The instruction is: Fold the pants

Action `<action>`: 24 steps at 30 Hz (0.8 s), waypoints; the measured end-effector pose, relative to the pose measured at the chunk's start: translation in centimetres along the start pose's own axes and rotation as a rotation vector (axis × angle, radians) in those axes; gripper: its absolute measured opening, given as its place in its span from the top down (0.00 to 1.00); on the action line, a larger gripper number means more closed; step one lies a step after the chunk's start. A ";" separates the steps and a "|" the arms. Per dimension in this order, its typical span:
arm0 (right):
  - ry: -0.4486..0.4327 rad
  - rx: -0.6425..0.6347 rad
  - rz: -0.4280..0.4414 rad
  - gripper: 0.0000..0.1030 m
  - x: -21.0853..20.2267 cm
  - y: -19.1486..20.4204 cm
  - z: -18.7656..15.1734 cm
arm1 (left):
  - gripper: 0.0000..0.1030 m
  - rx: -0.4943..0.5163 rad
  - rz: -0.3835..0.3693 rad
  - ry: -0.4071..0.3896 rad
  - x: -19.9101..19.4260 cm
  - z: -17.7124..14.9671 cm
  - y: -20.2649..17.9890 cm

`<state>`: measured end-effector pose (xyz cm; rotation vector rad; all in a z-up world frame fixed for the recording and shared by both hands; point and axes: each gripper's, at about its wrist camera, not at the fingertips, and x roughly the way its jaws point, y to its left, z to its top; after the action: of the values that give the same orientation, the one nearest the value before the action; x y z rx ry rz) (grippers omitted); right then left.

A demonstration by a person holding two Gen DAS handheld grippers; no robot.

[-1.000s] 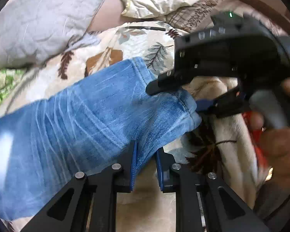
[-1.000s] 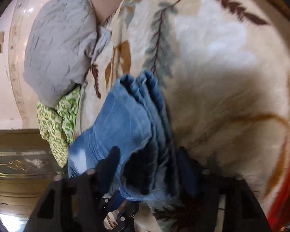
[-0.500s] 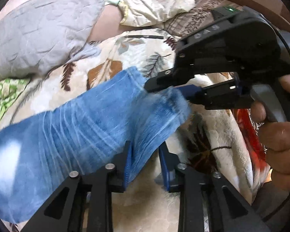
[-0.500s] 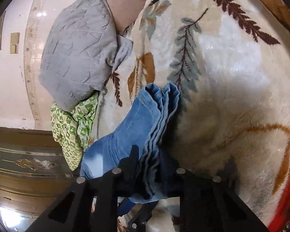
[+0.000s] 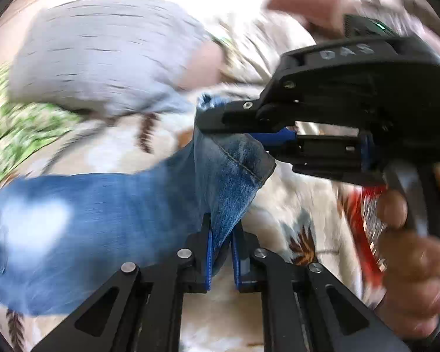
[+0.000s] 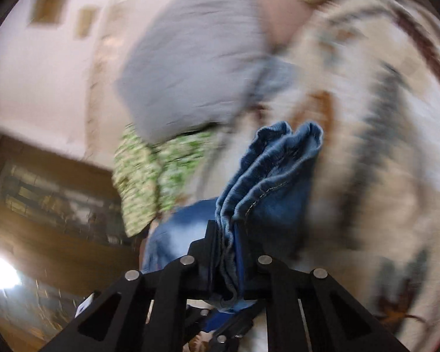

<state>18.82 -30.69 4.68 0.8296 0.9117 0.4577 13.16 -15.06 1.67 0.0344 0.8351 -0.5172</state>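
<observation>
Blue jeans lie across a leaf-patterned blanket, and their leg end is lifted off it. At the bottom of the left wrist view, my left gripper has its jaws closing, blue pads pressed on a fold of denim. My right gripper comes in from the right, held by a hand, and clamps the hem corner. In the right wrist view the stacked hems fan out above my right gripper, whose jaws are closing and squeeze several layers.
A grey pillow lies behind the jeans, with a green patterned cloth at its left. A red patch shows at the blanket's right. Past the bed edge are a pale wall and dark wooden furniture.
Both grippers have narrowed onto the denim and risen, lifting the leg end off the blanket. The right gripper went from wide around the hems to tight. Both views now blur.
</observation>
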 end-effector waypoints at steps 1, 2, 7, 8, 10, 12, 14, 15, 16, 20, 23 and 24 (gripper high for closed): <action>0.002 -0.047 0.016 0.88 0.8 1.8 -0.3 | 0.89 -0.042 0.009 -0.021 -1.3 0.0 1.3; 0.004 -0.077 0.026 0.88 1.5 3.0 -0.5 | 0.89 -0.076 0.012 -0.031 -2.1 0.1 2.4; 0.096 -0.148 0.121 0.87 8.5 6.6 -2.9 | 0.90 -0.375 -0.007 -0.004 -4.5 -2.6 11.0; 0.116 -0.131 0.130 0.85 10.1 6.5 -3.5 | 0.90 -0.424 -0.030 0.008 -4.3 -3.3 12.2; 0.166 -0.122 0.106 0.84 12.7 6.3 -4.5 | 0.90 -0.517 -0.052 0.044 -3.2 -4.8 14.6; 0.210 -0.145 0.054 0.84 14.6 5.8 -5.4 | 0.90 -0.594 -0.050 0.080 -1.9 -6.2 16.1; 0.233 -0.118 0.030 0.84 14.9 4.5 -5.9 | 0.90 -0.665 -0.086 0.135 -0.8 -7.4 16.7; 0.241 -0.095 0.019 0.84 14.6 3.9 -5.9 | 0.90 -0.680 -0.090 0.147 -0.6 -7.7 16.7; 0.237 -0.088 0.002 0.83 14.2 3.5 -5.9 | 0.90 -0.681 -0.084 0.143 -0.7 -7.7 16.5; 0.160 -0.083 -0.068 0.29 10.6 2.4 -4.8 | 0.90 -0.667 -0.082 0.113 -0.7 -7.1 16.7; 0.118 -0.064 -0.106 0.27 8.6 0.8 -4.7 | 0.88 -0.682 -0.064 0.132 -0.7 -7.3 16.9; 0.109 -0.043 -0.119 0.27 7.9 -0.1 -4.7 | 0.85 -0.684 -0.067 0.132 -1.1 -7.3 16.9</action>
<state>19.29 -23.48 -1.04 0.7123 1.0428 0.4200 15.09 1.91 -5.41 -0.5940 1.1104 -0.2722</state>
